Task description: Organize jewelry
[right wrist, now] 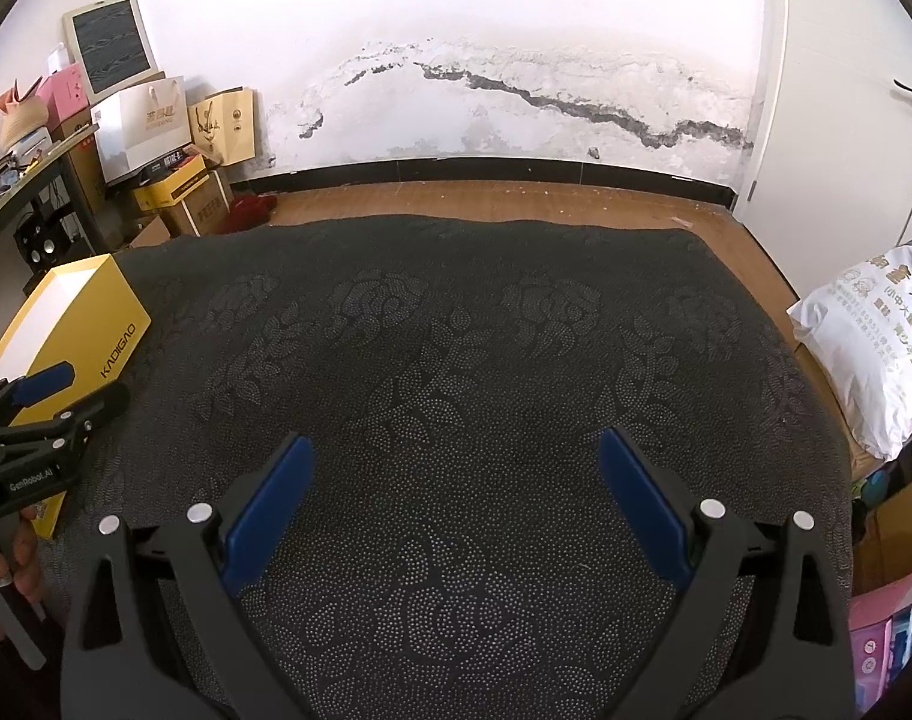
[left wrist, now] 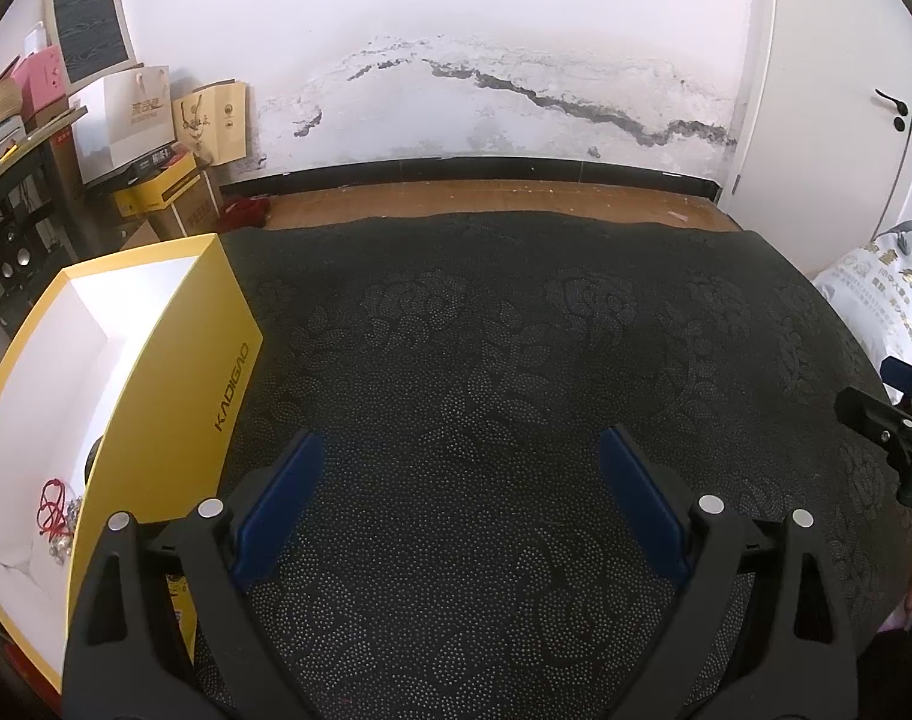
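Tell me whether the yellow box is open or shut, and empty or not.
Open and not empty: the yellow box has no lid on it, its white inside shows, and a red cord with beads lies on its floor.

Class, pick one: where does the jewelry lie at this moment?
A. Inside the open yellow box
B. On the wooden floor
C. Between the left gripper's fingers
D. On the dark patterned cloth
A: the red cord and beads lie on the white floor of the yellow box.
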